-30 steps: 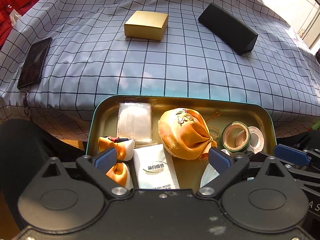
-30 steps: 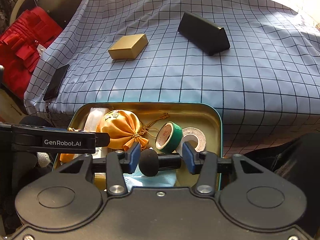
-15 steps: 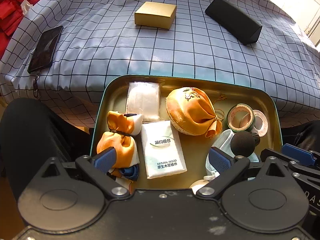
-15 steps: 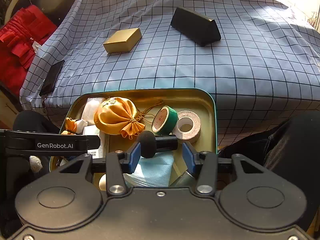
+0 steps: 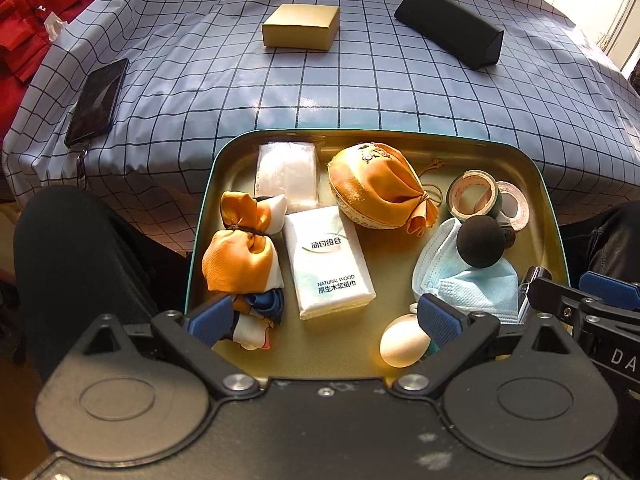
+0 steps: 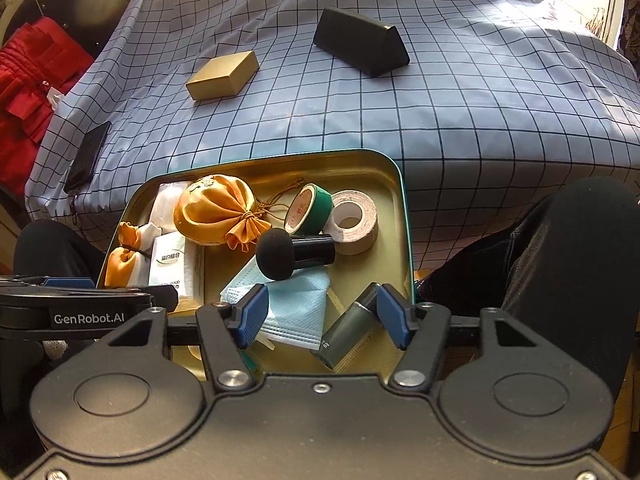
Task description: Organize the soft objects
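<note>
A: Left gripper (image 5: 326, 316)?
B: Spread wide, nothing between the pads. Hovering over near end of the tin tray (image 5: 554, 216). Left pad over the knotted orange scarf (image 5: 240, 258), right pad beside a pale egg-shaped thing (image 5: 402, 342).

A: Right gripper (image 6: 322, 316)?
B: Also parted, empty. Above the tray's near right part, blue face mask (image 6: 294, 306) between and under the pads, dark grey tube (image 6: 348, 326) just inside the right pad.

A: Soft stuff, where?
B: All in the tray. Orange satin pouch (image 5: 378, 188) at far middle, cord trailing right. Clear-wrapped white pack (image 5: 286, 174) at far left, touching the tissue pack (image 5: 328, 262) in the middle. Scarf along left wall. Mask at right, black sponge-head applicator (image 6: 294, 254) lying on its far edge.

A: Rest of the tray?
B: Green tape roll (image 6: 310, 208) tilted on edge, leaning against beige tape roll (image 6: 354, 222) at far right corner.

A: Outside the tray?
B: Checked cloth (image 5: 360, 80) over the table. Gold box (image 5: 300, 26) and black triangular case (image 5: 450, 26) far side, well apart. Phone (image 5: 96, 102) at left edge of cloth. Red fabric (image 6: 32, 80) beyond the left side. Dark-clad legs flanking the tray.
</note>
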The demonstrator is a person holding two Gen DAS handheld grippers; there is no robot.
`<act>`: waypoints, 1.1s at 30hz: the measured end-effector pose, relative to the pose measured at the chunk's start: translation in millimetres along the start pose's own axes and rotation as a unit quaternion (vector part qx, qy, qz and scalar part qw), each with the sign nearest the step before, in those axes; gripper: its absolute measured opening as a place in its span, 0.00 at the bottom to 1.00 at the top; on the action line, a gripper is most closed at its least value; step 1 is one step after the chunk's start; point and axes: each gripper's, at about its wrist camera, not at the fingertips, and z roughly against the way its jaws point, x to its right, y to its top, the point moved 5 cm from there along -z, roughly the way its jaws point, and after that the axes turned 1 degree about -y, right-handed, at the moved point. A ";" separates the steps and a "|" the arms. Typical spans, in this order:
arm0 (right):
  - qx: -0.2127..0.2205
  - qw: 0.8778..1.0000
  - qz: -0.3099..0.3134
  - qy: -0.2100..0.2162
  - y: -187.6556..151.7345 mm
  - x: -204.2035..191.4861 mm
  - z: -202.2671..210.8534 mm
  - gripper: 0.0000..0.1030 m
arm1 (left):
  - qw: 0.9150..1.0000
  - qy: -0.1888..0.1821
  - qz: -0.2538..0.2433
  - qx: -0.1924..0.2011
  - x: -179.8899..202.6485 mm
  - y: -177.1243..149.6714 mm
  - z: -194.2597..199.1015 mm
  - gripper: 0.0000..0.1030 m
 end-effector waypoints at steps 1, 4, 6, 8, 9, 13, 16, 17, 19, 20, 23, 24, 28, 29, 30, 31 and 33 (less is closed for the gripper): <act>0.002 1.000 0.000 -0.004 -1.6 0.2 1.0 0.57 | 1.000 0.001 -0.001 0.000 0.5 -2.4 0.5 0.96; 0.005 1.000 0.001 -0.009 -5.1 0.6 3.3 0.57 | 1.000 0.003 -0.001 0.000 1.9 -9.0 2.0 0.96; 0.006 1.000 -0.001 -0.010 -8.1 0.8 4.9 0.57 | 1.000 0.003 0.001 0.000 2.9 -13.4 3.4 0.96; 0.006 1.000 -0.002 -0.012 -10.8 0.9 6.1 0.57 | 1.000 0.004 0.002 0.001 4.3 -17.1 5.4 0.96; 0.006 1.000 -0.003 -0.012 -12.1 1.0 6.6 0.57 | 1.000 0.005 0.002 0.002 5.1 -19.3 6.6 0.96; 0.008 1.000 -0.003 -0.012 -16.1 0.9 8.4 0.57 | 1.000 0.006 0.005 0.005 6.6 -24.0 9.8 0.96; 0.009 1.000 -0.004 -0.011 -18.6 0.4 10.2 0.57 | 1.000 0.008 0.005 0.008 7.7 -26.2 12.2 0.96; 0.010 1.000 -0.005 -0.011 -19.6 0.0 11.0 0.57 | 1.000 0.009 0.005 0.008 8.0 -26.9 12.9 0.96; 0.011 1.000 -0.007 -0.011 -20.7 0.2 11.7 0.57 | 1.000 0.010 0.005 0.009 8.9 -28.1 14.0 0.96; 0.011 1.000 -0.007 -0.011 -21.1 0.2 11.9 0.57 | 1.000 0.010 0.005 0.010 8.9 -29.0 14.4 0.96; 0.011 1.000 -0.008 -0.011 -21.9 0.3 12.4 0.57 | 1.000 0.012 0.008 0.010 8.7 -30.8 15.4 0.96; 0.011 1.000 -0.008 -0.010 -21.9 0.4 12.5 0.57 | 1.000 0.012 0.009 0.011 8.3 -31.4 15.8 0.96; 0.010 1.000 -0.010 -0.010 -22.8 0.8 12.5 0.57 | 1.000 0.016 0.011 0.012 6.6 -33.0 17.1 0.96; 0.010 1.000 -0.011 -0.010 -23.5 0.6 12.7 0.57 | 1.000 0.018 0.011 0.013 6.4 -33.2 17.2 0.96; 0.009 1.000 -0.011 -0.011 -24.3 0.1 12.9 0.57 | 1.000 0.017 0.011 0.013 6.3 -33.5 17.4 0.96; 0.009 1.000 -0.012 -0.011 -24.5 0.0 12.6 0.57 | 1.000 0.017 0.011 0.013 6.1 -33.6 17.3 0.96; 0.008 1.000 -0.013 -0.011 -24.9 -0.5 12.5 0.57 | 1.000 0.018 0.011 0.012 6.4 -33.8 17.3 0.96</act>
